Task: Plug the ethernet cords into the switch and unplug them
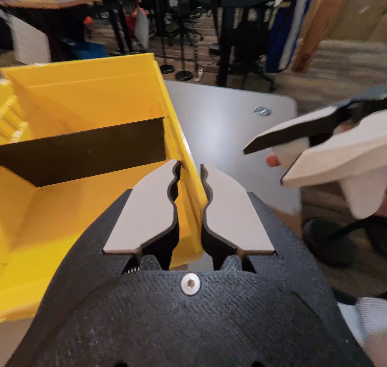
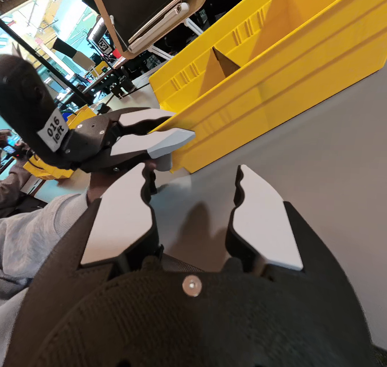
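Note:
No ethernet cord or switch shows in either view. A large yellow bin (image 1: 83, 97) with a black divider (image 1: 83, 147) stands on the grey table (image 1: 230, 126). My left gripper (image 1: 190, 166) is shut on the bin's right wall near its front corner, with the wall pinched between the fingers. The right wrist view shows the same grip: the left gripper (image 2: 182, 124) is on the corner of the bin (image 2: 272, 105). My right gripper (image 2: 191, 168) is open and empty above the bare table (image 2: 293, 189), just right of the bin. It also shows in the left wrist view (image 1: 263, 166).
A small metal piece (image 1: 262, 111) lies near the table's far right corner. A small orange-red object (image 1: 273, 160) shows behind the right gripper. More yellow bins (image 2: 48, 170) sit at the left. A person's grey sleeve (image 2: 41, 220) is at the lower left. Desks and chairs stand beyond the table.

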A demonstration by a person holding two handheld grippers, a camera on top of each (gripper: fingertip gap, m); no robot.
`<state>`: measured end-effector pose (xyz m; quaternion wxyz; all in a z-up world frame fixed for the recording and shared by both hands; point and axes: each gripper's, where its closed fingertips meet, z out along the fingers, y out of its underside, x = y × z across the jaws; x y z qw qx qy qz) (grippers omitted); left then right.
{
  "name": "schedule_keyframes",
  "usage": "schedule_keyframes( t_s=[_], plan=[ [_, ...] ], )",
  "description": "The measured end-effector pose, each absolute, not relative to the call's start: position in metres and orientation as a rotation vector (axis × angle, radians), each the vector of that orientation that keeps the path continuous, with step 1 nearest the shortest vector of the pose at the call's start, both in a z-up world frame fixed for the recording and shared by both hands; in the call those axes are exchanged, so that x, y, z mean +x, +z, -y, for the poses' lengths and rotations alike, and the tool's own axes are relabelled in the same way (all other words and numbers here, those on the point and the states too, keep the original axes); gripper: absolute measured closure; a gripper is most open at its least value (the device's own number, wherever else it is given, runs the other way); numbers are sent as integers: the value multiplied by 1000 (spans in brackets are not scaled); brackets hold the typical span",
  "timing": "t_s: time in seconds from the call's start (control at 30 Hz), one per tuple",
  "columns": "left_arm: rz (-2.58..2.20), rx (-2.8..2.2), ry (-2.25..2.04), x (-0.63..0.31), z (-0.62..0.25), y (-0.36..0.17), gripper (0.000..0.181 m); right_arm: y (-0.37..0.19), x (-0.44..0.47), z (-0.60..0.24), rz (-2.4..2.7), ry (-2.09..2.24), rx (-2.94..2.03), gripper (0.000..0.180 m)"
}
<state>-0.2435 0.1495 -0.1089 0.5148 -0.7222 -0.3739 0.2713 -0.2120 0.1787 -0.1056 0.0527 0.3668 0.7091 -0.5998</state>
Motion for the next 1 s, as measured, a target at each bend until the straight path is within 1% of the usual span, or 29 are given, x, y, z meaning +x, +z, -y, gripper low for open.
schedule_keyframes(
  t_s=[0.13,0.17,0.23,0.27,0.3,0.33,0.37,0.5,0.63,0.73,0.77,0.83,0.9,1.0],
  plan=[
    [890,-1594,197,-252,-204,-100,131,-99,-219,-201,-2210,-1936,1201,101],
    [882,-1555,105,-251,-213,-95,128,-97,-223,-208,-2253,-1988,1229,101],
    [846,-1442,-10,-245,-219,-75,135,-90,-226,-219,-2326,-2071,1258,100],
    [819,-1382,-24,-239,-216,-62,137,-85,-225,-221,-2315,-2119,1253,94],
    [773,-1324,-23,-229,-210,-48,135,-81,-223,-224,-2304,-2151,1272,92],
    [726,-1289,-13,-216,-202,-36,135,-82,-223,-229,-2320,-2157,1318,100],
    [698,-1289,10,-204,-192,-31,135,-84,-222,-233,-2351,-2150,1356,100],
    [696,-1462,196,-156,-135,-51,135,-90,-215,-228,-2446,-2110,1406,101],
    [802,-1452,433,-109,-59,-76,135,-109,-218,-207,-2844,-1948,1278,115],
    [918,-1333,430,-90,-26,-82,130,-109,-234,-200,-3068,-1913,1275,134],
    [933,-1308,377,-86,-23,-81,130,-108,-238,-195,-3045,-1932,1282,140],
    [947,-1266,337,-83,-17,-77,131,-109,-248,-187,-2954,-1945,1334,145],
    [944,-1264,337,-78,-16,-77,131,-108,-263,-188,-2902,-1947,1386,156],
    [929,-1314,304,-70,-20,-82,133,-109,-288,-203,-2864,-1939,1475,163]
  ],
)
